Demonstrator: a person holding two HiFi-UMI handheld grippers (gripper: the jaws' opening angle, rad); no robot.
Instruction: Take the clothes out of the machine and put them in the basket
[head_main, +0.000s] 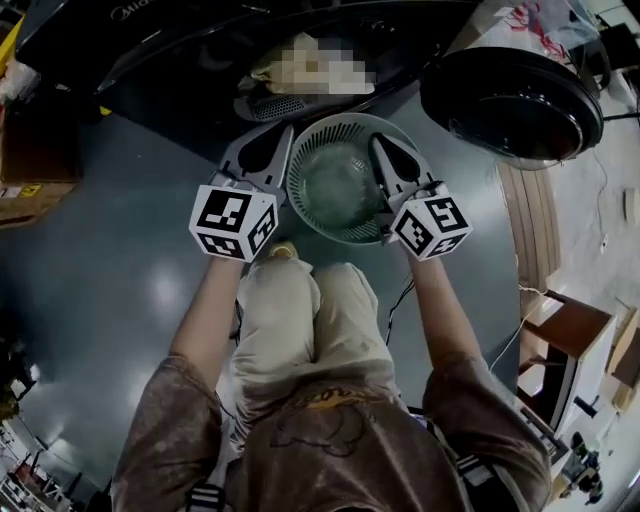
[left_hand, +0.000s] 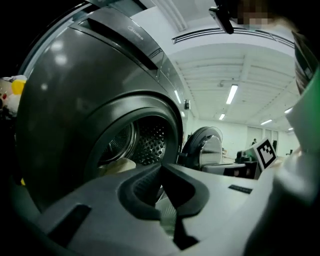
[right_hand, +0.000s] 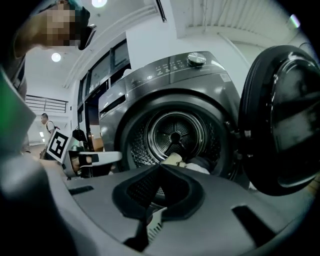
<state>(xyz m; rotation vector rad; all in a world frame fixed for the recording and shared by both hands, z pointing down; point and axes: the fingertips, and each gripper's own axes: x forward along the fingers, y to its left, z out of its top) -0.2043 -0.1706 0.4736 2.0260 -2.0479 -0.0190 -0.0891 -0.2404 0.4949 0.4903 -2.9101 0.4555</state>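
A round, pale slatted basket (head_main: 338, 236) hangs between my two grippers in front of the dark grey washing machine (right_hand: 175, 85). My left gripper (head_main: 284, 140) is shut on the basket's left rim, a strip of which shows under the jaws (left_hand: 168, 214). The right gripper (head_main: 380, 146) is shut on the right rim (right_hand: 155, 226). In the head view the basket looks empty. Pale and dark clothes (right_hand: 186, 163) lie at the bottom of the open drum (left_hand: 145, 142); they also show as a pale bundle (head_main: 268, 72) at the machine's mouth.
The machine's round door (head_main: 512, 100) stands swung open to the right, close to my right gripper. The person's legs (head_main: 305, 320) are right behind the basket on the grey floor. Cardboard boxes (head_main: 30, 160) sit at the left, wooden furniture (head_main: 560, 350) at the right.
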